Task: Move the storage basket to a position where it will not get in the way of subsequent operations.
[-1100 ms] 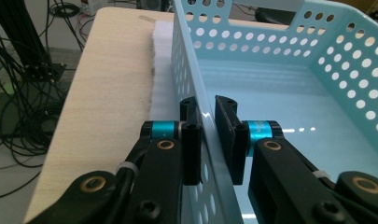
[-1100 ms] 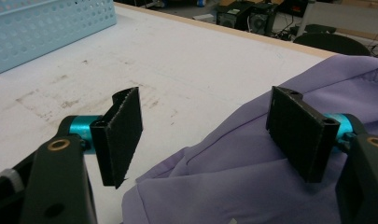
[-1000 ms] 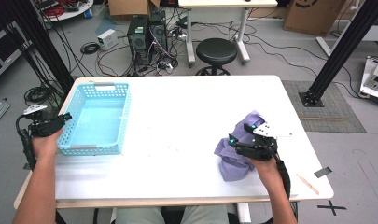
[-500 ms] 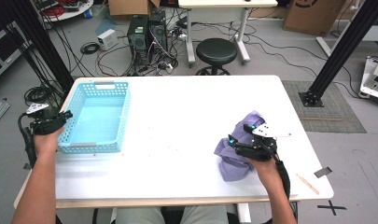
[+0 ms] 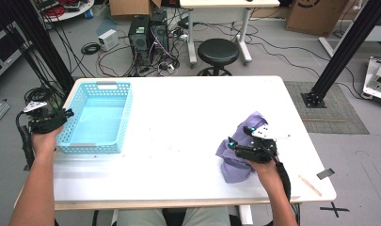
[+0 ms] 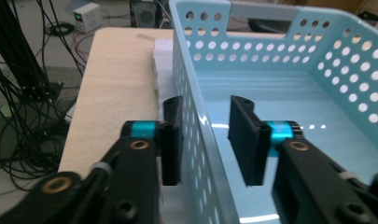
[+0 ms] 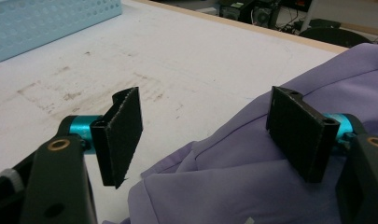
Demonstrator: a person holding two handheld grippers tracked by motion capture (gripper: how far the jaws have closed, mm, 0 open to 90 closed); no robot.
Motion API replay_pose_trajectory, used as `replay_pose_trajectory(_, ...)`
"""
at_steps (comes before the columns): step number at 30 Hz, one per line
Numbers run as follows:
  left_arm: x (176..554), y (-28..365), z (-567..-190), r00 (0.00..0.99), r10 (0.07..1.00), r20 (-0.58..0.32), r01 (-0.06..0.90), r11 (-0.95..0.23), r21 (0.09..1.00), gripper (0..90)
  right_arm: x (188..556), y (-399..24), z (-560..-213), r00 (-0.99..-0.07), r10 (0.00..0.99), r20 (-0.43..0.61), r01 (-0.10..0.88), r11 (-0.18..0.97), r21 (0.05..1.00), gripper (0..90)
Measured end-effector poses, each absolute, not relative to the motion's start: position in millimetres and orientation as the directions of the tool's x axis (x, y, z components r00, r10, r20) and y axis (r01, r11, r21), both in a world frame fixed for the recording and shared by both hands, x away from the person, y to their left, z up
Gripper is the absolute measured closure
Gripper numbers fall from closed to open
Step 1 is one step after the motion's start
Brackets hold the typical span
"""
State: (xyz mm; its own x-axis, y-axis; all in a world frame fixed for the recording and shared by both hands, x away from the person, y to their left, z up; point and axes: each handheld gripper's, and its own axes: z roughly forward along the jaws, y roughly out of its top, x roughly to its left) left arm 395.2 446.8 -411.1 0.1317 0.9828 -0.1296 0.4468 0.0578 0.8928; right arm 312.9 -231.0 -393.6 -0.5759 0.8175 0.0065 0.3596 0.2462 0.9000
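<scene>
The purple cloth lies crumpled near the counter's right front edge, bunched under the right tongs, whose jaws gape wide above its folds without pinching it. Across the counter, the left tongs straddle the near-left wall of the blue basket; their jaws have just been opening and no longer press it. Both forearms reach in from the front.

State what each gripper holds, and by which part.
Neither grips: the left gripper, jaws just opening, straddles the basket wall untouched; the right gripper stands open over the purple cloth.
</scene>
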Motion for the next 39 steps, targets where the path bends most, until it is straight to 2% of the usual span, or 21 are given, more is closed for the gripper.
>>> replay_pose_trajectory(5, 376, 446, -414, 0.128, 0.979, -0.159, 0.444, 0.086, 0.892, 59.0, 312, -230, -392, -0.582, 0.813, 0.001, 0.351, 0.251, 0.902, 27.5)
replay_pose_trajectory(8, 367, 448, -416, 0.130, 0.975, -0.178, 0.461, 0.100, 0.882, 60.8, 311, -229, -392, -0.581, 0.814, 0.004, 0.353, 0.247, 0.902, 27.5)
replay_pose_trajectory(9, 365, 448, -416, 0.133, 0.974, -0.186, 0.477, 0.101, 0.873, 64.6, 311, -229, -392, -0.582, 0.813, 0.002, 0.350, 0.248, 0.903, 27.5)
replay_pose_trajectory(11, 363, 447, -414, 0.116, 0.974, -0.195, 0.495, 0.113, 0.861, 78.1, 311, -227, -392, -0.586, 0.811, 0.002, 0.350, 0.250, 0.903, 27.5)
replay_pose_trajectory(17, 366, 442, -411, 0.004, 0.982, -0.189, 0.501, 0.162, 0.850, 84.2, 312, -225, -392, -0.590, 0.807, 0.003, 0.351, 0.253, 0.902, 27.5)
replay_pose_trajectory(34, 362, 439, -414, -0.071, 0.982, -0.174, 0.463, 0.187, 0.866, 81.8, 312, -228, -393, -0.583, 0.813, 0.004, 0.355, 0.251, 0.900, 27.5)
replay_pose_trajectory(35, 361, 439, -414, -0.059, 0.981, -0.183, 0.448, 0.190, 0.874, 80.3, 312, -228, -393, -0.583, 0.813, 0.002, 0.355, 0.252, 0.900, 27.5)
replay_pose_trajectory(37, 359, 440, -412, -0.033, 0.978, -0.205, 0.431, 0.199, 0.880, 68.5, 312, -227, -393, -0.583, 0.812, 0.000, 0.354, 0.254, 0.900, 27.5)
replay_pose_trajectory(38, 358, 440, -412, -0.005, 0.976, -0.216, 0.418, 0.198, 0.886, 67.5, 312, -227, -393, -0.585, 0.811, -0.002, 0.352, 0.256, 0.900, 27.5)
replay_pose_trajectory(39, 356, 440, -411, 0.023, 0.973, -0.229, 0.417, 0.199, 0.887, 62.2, 312, -227, -393, -0.585, 0.811, -0.002, 0.351, 0.255, 0.901, 27.5)
